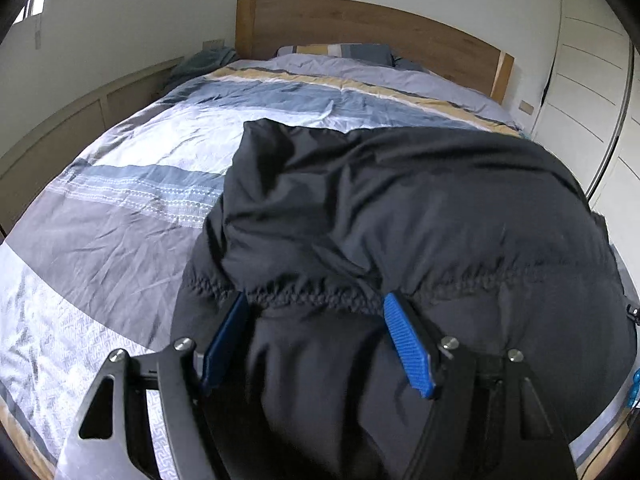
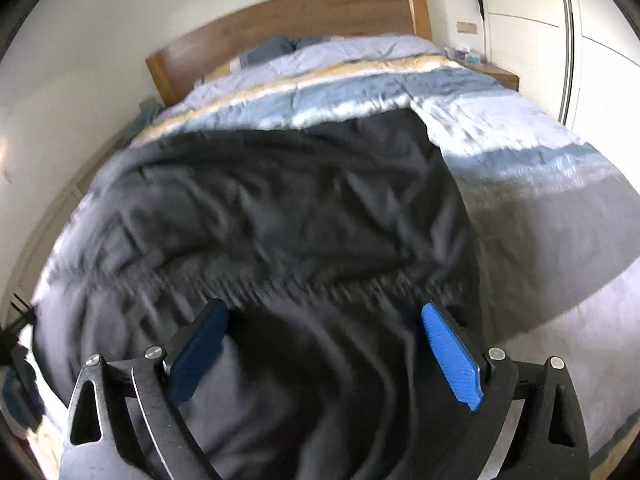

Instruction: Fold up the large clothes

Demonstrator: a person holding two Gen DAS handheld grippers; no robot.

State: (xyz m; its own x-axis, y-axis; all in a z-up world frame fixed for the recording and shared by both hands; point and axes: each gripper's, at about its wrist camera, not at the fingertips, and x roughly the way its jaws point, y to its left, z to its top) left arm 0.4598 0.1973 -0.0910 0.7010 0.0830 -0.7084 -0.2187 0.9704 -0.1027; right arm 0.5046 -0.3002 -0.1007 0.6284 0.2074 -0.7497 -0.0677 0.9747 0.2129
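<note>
1. Low over the bed (image 1: 120, 216), the left gripper (image 1: 316, 340) points toward the headboard (image 1: 360, 28), jaws spread wide, straddling the black puffer jacket (image 1: 400, 208).
2. Likewise the right gripper (image 2: 324, 352), released; blur hides contact.

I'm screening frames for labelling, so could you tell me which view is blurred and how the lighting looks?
Left wrist view: sharp, black jacket creases crisp, soft daylight on the duvet. Right wrist view: motion-smeared throughout, bright patches bleaching the duvet stripes. Both: strong fisheye bending, dark corners.
</note>
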